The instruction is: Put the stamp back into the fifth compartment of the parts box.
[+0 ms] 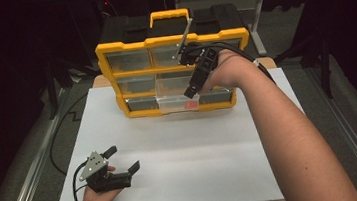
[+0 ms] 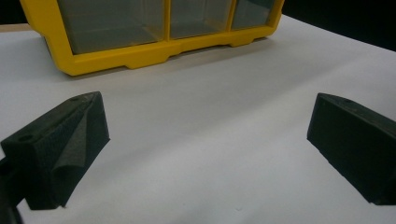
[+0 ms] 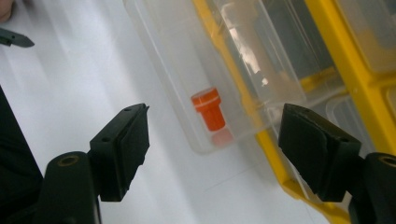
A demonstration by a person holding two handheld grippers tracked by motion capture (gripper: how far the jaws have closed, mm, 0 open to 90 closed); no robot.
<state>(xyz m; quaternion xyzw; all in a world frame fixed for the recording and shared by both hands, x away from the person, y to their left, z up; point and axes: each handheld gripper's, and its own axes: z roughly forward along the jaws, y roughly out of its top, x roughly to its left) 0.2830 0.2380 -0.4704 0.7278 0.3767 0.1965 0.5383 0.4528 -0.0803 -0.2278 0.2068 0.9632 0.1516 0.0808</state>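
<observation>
Orange cap [image 3: 208, 108] beyond open tool [image 3: 212, 149]

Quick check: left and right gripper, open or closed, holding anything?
Left gripper: open, empty, low over the white table.
Right gripper: open, empty, above the pulled-out clear drawer with the orange piece inside.

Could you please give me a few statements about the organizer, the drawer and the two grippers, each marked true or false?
1. The bottom middle drawer of the yellow organizer is pulled out. True.
2. The orange part lies on the table beside the drawer. False: it lies inside the drawer.
3. The right gripper is clamped on the orange part. False: its jaws stand open above it with nothing between them.
4. The left gripper is open, away from the organizer, near the front of the table. True.
5. The organizer's handle is blue. False: it is yellow.
</observation>
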